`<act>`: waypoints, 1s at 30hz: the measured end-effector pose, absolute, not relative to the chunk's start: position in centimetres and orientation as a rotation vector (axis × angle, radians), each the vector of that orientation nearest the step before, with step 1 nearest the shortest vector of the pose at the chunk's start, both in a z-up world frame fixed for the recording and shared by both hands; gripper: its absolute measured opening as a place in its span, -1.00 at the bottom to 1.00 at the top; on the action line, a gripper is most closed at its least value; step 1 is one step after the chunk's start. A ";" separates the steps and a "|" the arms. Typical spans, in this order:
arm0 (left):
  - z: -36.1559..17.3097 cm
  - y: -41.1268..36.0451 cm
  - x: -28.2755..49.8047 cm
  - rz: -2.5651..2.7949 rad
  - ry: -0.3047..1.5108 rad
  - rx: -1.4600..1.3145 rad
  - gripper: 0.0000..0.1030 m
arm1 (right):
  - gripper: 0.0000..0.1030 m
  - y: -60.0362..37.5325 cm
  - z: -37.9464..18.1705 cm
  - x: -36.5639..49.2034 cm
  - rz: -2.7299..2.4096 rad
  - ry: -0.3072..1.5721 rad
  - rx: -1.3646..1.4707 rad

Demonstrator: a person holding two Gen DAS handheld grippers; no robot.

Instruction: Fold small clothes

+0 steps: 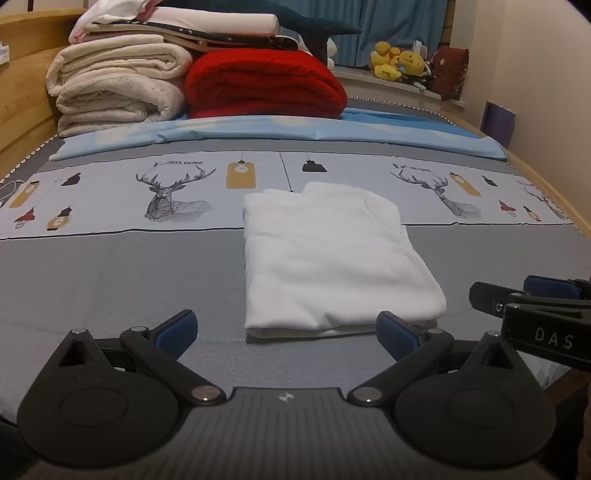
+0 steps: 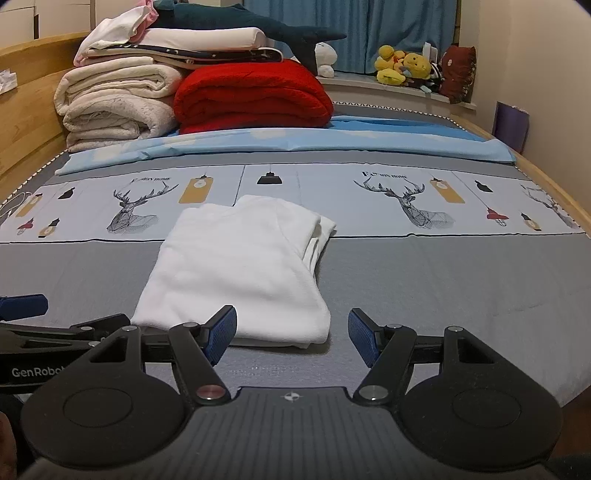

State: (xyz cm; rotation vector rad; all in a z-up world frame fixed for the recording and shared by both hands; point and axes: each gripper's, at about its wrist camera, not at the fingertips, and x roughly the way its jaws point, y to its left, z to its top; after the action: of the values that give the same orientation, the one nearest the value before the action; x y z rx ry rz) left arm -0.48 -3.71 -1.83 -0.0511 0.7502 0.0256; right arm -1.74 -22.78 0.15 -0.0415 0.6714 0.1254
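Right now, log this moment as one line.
left gripper: open, empty | right gripper: open, empty | white garment: folded, flat on bed

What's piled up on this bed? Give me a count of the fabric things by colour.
White: 3, the folded garment, the top sheet, the loose cloth
Cream: 1, the rolled blanket
Red: 1, the blanket
Dark starred: 1, the cloth
Light blue: 1, the sheet
Total: 7
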 end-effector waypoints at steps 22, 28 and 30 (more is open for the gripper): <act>-1.9 -3.7 -0.3 0.021 0.753 -0.052 0.99 | 0.33 -22.5 0.1 -1.7 0.137 0.673 -0.055; -2.0 -3.7 -0.3 0.023 0.754 -0.055 0.99 | 0.33 -22.4 0.1 -1.8 0.138 0.673 -0.057; -2.0 -3.6 -0.3 0.023 0.754 -0.054 0.99 | 0.33 -22.4 0.1 -1.8 0.137 0.672 -0.056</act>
State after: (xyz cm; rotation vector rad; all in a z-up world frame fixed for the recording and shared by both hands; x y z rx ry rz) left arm -0.27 -3.60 -1.96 -0.0539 0.7538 0.0228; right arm -1.78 -22.38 0.09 -0.0563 0.6720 0.1373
